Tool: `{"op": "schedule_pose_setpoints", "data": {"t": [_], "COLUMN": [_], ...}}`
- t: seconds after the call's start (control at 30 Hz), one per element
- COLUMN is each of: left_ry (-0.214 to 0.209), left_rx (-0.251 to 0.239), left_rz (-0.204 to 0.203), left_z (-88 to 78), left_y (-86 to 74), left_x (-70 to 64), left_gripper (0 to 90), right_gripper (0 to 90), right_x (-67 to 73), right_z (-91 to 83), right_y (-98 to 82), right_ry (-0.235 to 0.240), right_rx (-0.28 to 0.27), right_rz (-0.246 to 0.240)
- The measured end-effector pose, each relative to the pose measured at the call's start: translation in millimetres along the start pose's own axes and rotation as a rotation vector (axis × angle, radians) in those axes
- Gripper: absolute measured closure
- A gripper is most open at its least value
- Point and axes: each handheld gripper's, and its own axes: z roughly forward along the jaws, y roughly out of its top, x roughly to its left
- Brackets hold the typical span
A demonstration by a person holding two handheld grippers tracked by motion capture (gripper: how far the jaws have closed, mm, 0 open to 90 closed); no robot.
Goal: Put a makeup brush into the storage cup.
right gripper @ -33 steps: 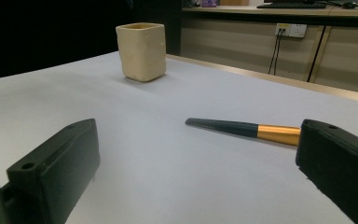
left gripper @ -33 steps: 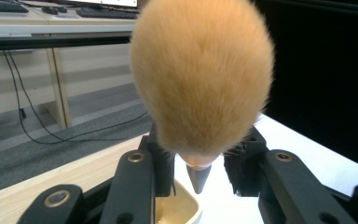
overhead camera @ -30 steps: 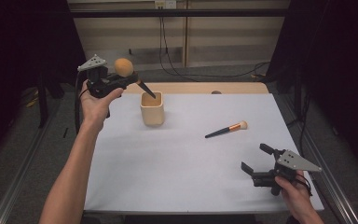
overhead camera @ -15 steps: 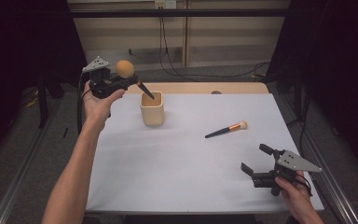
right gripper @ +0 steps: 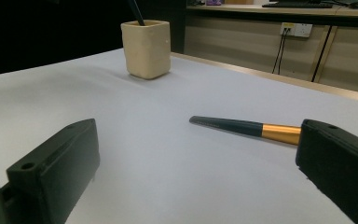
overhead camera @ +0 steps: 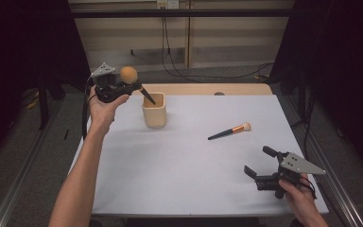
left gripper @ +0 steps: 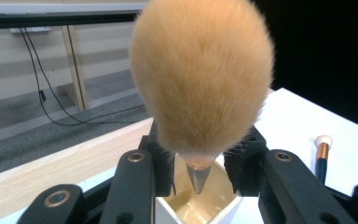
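Looking down from the high view, I see the left gripper (overhead camera: 131, 88) held up at the far left of the white table (overhead camera: 179, 189), its jaws clamped on a big powder brush (overhead camera: 137, 82) just below the fluffy orange head. The brush slants down to the right, and its dark handle tip reaches the mouth of the cream cup (overhead camera: 154, 110), which stands upright on the far left part of the table. A second, slimmer brush (overhead camera: 229, 131) lies flat right of the middle, well apart from the cup, its pale head pointing to the far right. At the near right, the right gripper (overhead camera: 257, 163) hovers low over the table in the person's hand, its jaws spread apart with nothing between them. In the left gripper view, the powder brush's (left gripper: 200, 79) bristles loom large, the two black jaws press on the ferrule from either side, and the cup's (left gripper: 198, 210) open mouth sits straight below the tapering handle; the slim brush (left gripper: 322, 154) shows at the right on the table. In the right gripper view, the two jaws stand wide at the bottom corners; the slim brush (right gripper: 242, 127) lies beyond them, its gold band just beside the right jaw, and the cup (right gripper: 146, 48) stands farther off at the left with a dark handle poking into its top.
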Motion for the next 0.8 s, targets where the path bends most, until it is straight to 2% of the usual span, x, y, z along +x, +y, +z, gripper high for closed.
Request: {"op": "schedule_pose_setpoints", "data": {"t": [0.53,0.8], "left_ry": [-0.019,-0.019], "left_rx": [0.028,0.05], "left_rz": [-0.004,0.002], "left_z": [11.0,16.5], "left_y": [-19.0,-22.7], "left_x": [-3.3,-4.2], "left_gripper": [66.5,66.5], "right_gripper": [0.0,0.0], "right_x": [-0.8,-0.6], "right_z": [0.8,1.0], "right_y": [-0.5,-0.7], "right_ry": [-0.003,-0.001], "right_rx": [0.005,0.006], "right_rz": [0.005,-0.002]}}
